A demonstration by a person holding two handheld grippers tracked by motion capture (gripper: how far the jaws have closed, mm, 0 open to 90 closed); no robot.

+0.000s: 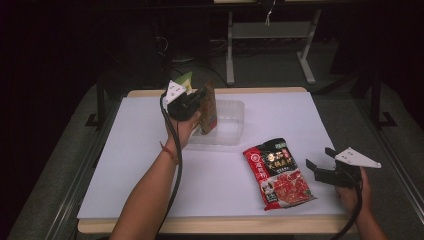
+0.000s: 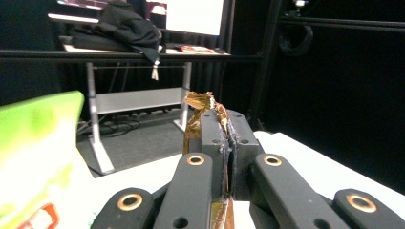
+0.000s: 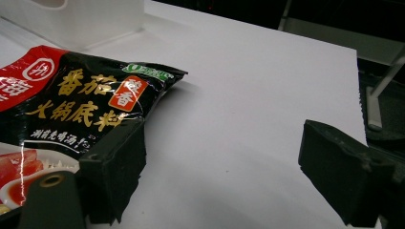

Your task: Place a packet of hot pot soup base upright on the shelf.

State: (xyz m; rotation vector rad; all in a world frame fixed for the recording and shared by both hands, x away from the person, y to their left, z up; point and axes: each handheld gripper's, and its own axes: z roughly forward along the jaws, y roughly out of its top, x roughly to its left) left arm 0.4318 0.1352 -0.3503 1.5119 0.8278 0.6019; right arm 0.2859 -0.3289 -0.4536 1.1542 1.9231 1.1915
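Observation:
My left gripper [image 1: 200,102] is shut on the top edge of a brown and gold foil packet [image 1: 208,108], which hangs upright over the left end of a clear plastic bin [image 1: 231,125]. In the left gripper view the crumpled foil [image 2: 203,102] sticks out above the closed jaws. A green packet [image 2: 38,152] stands close at the left of that view, and its tip [image 1: 185,79] shows behind the gripper. A red and black sauce packet [image 1: 279,172] lies flat at the front right. My right gripper [image 1: 320,165] rests open just right of it, jaws wide with nothing between them.
The white table top [image 1: 150,165] has bare room at the left and front. A wooden edge [image 1: 215,226] runs along the front. Beyond the table stands a grey desk frame [image 1: 270,30] on dark floor.

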